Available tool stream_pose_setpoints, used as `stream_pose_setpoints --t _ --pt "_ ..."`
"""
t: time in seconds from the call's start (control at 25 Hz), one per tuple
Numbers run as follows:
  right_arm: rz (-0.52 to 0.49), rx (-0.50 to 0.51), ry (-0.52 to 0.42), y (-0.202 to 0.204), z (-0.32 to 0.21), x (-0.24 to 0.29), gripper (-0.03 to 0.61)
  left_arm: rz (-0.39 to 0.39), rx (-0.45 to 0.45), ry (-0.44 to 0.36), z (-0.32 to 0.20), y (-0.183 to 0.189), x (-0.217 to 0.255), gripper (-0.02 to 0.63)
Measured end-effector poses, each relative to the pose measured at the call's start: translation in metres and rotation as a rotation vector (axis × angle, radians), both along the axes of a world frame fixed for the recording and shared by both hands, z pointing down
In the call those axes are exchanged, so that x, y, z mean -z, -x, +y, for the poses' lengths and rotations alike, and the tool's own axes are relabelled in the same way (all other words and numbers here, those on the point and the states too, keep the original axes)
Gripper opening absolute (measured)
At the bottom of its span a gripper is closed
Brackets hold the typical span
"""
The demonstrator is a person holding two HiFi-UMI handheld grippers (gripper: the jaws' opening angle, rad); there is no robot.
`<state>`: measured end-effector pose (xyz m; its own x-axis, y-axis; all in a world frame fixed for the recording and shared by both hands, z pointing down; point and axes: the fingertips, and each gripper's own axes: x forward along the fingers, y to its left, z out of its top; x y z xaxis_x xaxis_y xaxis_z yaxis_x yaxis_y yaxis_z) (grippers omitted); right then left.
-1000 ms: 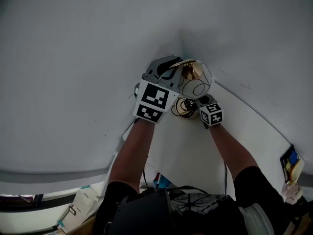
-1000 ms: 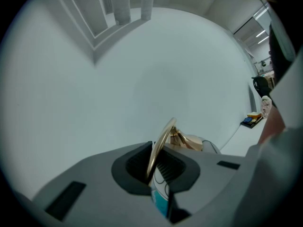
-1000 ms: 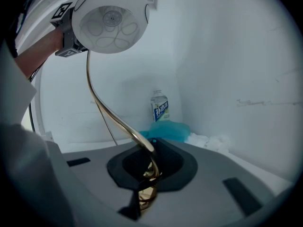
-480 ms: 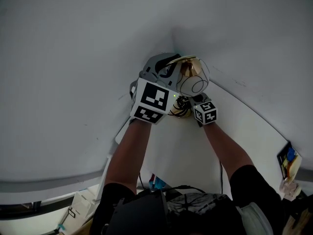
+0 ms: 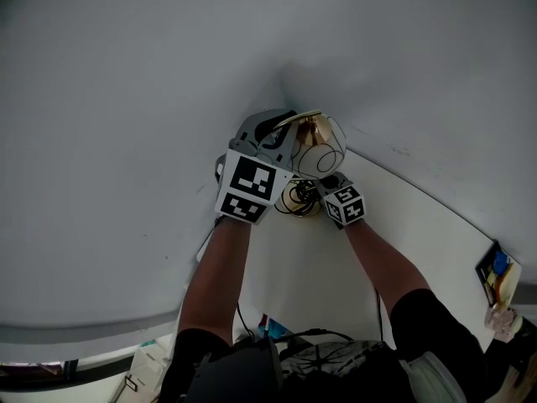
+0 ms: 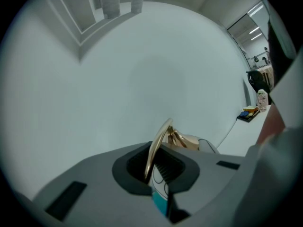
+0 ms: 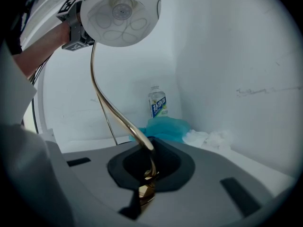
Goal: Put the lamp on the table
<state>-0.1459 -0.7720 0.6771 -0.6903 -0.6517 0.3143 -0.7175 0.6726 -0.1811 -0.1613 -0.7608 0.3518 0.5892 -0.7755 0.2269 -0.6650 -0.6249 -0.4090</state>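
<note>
The lamp [image 5: 320, 146] is at the far end of the white table [image 5: 419, 225], close to the corner of the wall [image 5: 126, 99], held by both grippers. The left gripper [image 6: 156, 174] is clamped on the gold curved stem near the round white shade. The right gripper [image 7: 144, 174] is clamped lower on the same stem, to the right. Whether the lamp's foot touches the table cannot be told. Beyond the right gripper, a bottle [image 7: 157, 101] stands behind a blue cloth [image 7: 163, 126].
</note>
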Motion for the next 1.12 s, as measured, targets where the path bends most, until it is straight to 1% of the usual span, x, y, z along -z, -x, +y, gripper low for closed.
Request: stream_pose_setpoints --t 0.12,0.32,0.48,0.52,0.56,0.6,0.64,0.8,0.88,1.0,1.12 --pt "-0.013 -0.002 -0.002 0.003 -0.001 0.001 0.018 -0.003 -0.008 0.006 0.000 0.002 0.001 0.020" --pt "0.003 -0.008 -0.002 0.001 0.000 0.001 0.020 0.007 0.005 0.019 0.001 0.001 0.001 0.020" --pt "0.026 -0.009 0.015 0.000 0.000 0.002 0.021 -0.038 0.041 -0.011 0.003 0.006 0.003 0.027" --pt "0.040 -0.008 0.021 0.000 0.001 0.001 0.029 -0.041 0.051 -0.018 0.004 0.009 0.005 0.076" --pt "0.050 -0.008 0.030 0.000 0.002 0.000 0.088 -0.040 0.057 -0.019 0.005 0.010 0.005 0.110" --pt "0.055 -0.011 0.038 -0.002 0.002 -0.001 0.142 -0.041 0.061 -0.017 0.005 0.011 0.005 0.117" --pt "0.058 -0.015 0.042 -0.003 0.000 0.000 0.155 -0.044 0.065 -0.014 0.005 0.012 0.005 0.125" --pt "0.074 -0.038 0.034 -0.012 0.003 0.005 0.172 -0.069 0.095 -0.014 0.013 0.018 0.005 0.160" --pt "0.072 -0.041 0.037 -0.018 0.009 0.008 0.176 -0.069 0.106 -0.024 0.021 0.020 0.009 0.163" --pt "0.067 -0.051 0.041 -0.025 0.018 0.015 0.179 -0.055 0.115 -0.023 0.031 0.023 0.013 0.166" --pt "0.070 -0.045 0.028 -0.029 0.029 0.025 0.179 -0.020 0.125 -0.024 0.042 0.027 0.018 0.166"
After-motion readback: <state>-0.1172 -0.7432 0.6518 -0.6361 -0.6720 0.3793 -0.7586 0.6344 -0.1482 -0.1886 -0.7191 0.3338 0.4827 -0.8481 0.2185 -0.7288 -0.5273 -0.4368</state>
